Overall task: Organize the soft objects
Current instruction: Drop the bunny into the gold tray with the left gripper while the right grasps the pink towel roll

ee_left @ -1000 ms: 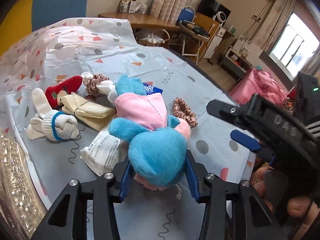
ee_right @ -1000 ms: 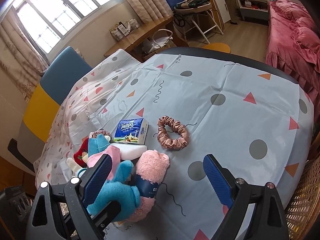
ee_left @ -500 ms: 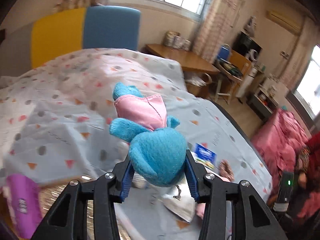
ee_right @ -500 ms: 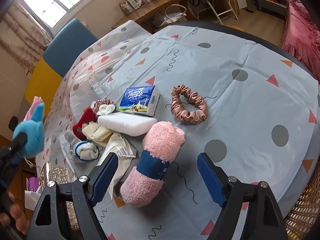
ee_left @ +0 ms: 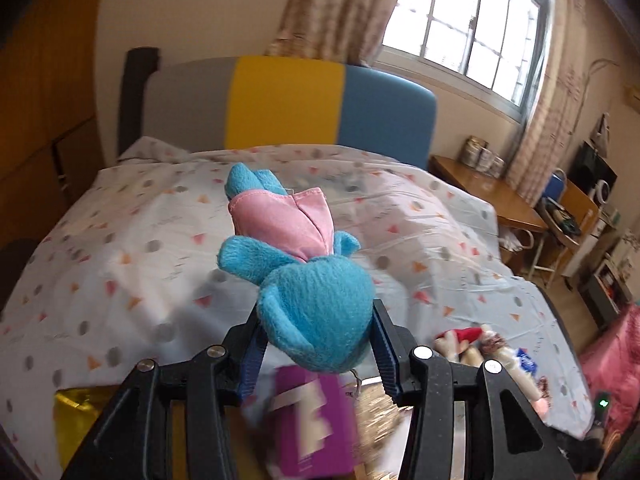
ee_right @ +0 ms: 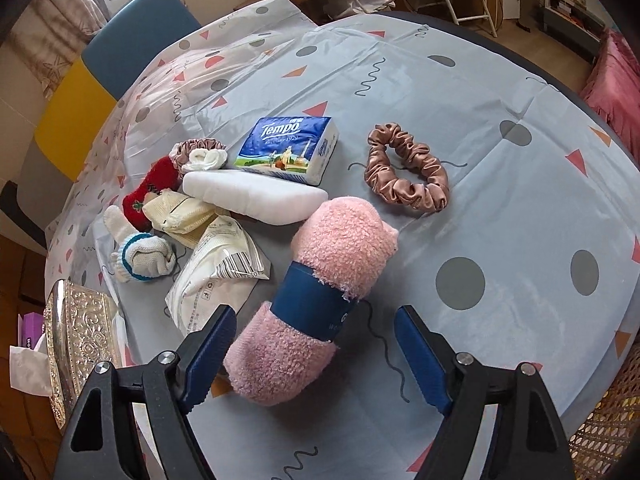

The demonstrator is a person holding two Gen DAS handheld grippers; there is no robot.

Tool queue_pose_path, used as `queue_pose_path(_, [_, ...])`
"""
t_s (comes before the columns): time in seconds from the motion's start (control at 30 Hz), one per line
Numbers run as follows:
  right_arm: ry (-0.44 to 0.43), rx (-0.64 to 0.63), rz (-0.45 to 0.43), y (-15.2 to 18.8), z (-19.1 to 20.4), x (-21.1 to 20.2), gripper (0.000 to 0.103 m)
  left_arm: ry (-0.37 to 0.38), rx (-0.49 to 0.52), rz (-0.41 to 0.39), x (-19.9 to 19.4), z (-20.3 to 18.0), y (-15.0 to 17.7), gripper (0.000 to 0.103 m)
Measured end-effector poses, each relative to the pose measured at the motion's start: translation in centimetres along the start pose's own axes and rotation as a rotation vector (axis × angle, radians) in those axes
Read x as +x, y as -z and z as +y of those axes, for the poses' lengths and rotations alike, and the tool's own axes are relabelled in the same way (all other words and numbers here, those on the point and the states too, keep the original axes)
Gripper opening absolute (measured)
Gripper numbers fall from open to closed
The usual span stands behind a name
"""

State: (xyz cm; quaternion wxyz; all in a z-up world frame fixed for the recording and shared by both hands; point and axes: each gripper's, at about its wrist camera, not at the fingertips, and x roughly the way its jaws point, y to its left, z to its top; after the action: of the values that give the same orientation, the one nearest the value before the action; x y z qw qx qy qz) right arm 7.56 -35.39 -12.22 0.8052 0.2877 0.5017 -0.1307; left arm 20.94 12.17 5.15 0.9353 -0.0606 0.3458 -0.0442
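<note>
My left gripper [ee_left: 318,350] is shut on a blue plush toy [ee_left: 308,288] in a pink dress and holds it in the air above a purple box [ee_left: 310,424] and a gold container edge. My right gripper [ee_right: 316,354] is open, its jaws on either side of the near end of a rolled pink fluffy towel [ee_right: 320,300] with a blue band, lying on the table. Behind it lie a Tempo tissue pack [ee_right: 290,148], a white pad [ee_right: 252,196], a brown scrunchie [ee_right: 404,172], a white plastic packet [ee_right: 220,276], rolled socks [ee_right: 140,256] and a red sock [ee_right: 150,192].
An embossed silver box [ee_right: 76,344] stands at the table's left edge, with a purple box [ee_right: 30,328] and tissue below it. A blue, yellow and grey headboard [ee_left: 288,104] stands behind the patterned tablecloth [ee_right: 520,208]. A wicker chair [ee_right: 608,432] is at the lower right.
My left gripper has swung the blue plush further left, away from the pile and over the purple box. My right gripper has come down closer around the pink towel.
</note>
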Motion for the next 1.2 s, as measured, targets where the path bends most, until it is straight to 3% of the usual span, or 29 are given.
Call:
queue_pose_path(0.23, [-0.02,0.058,0.019,0.0,-0.8,0.4,0.083,-0.094,-0.137,0.009,-4.3,9.3,9.2,0.049])
queue_pose_path(0.4, [0.002,0.053,0.03,0.0,-0.7,0.7,0.077,-0.134,-0.223,0.089,-4.6,13.0,16.0,0.05])
queue_pose_path(0.5, [0.018,0.034,0.031,-0.1,-0.3,1.0,0.075,-0.139,-0.269,0.15,-3.3,14.1,18.5,0.053])
queue_pose_path(0.63, [0.033,-0.006,0.03,-0.1,0.4,1.4,0.067,-0.136,-0.307,0.187,-1.7,13.9,19.0,0.06])
queue_pose_path(0.7, [0.02,-0.025,0.033,0.0,0.8,1.4,0.055,-0.141,-0.32,0.18,-1.5,13.9,18.9,0.069])
queue_pose_path(0.87, [0.01,-0.043,0.043,0.2,1.0,1.4,0.05,-0.16,-0.324,0.129,-3.1,13.7,18.1,0.083])
queue_pose_path(1.03, [0.024,-0.082,0.023,0.4,1.7,1.0,0.039,-0.212,-0.284,0.083,-5.9,13.4,18.5,0.087])
queue_pose_path(1.2, [0.044,-0.152,0.007,1.3,2.8,0.1,0.034,-0.202,-0.251,0.074,-8.0,12.9,19.4,0.087])
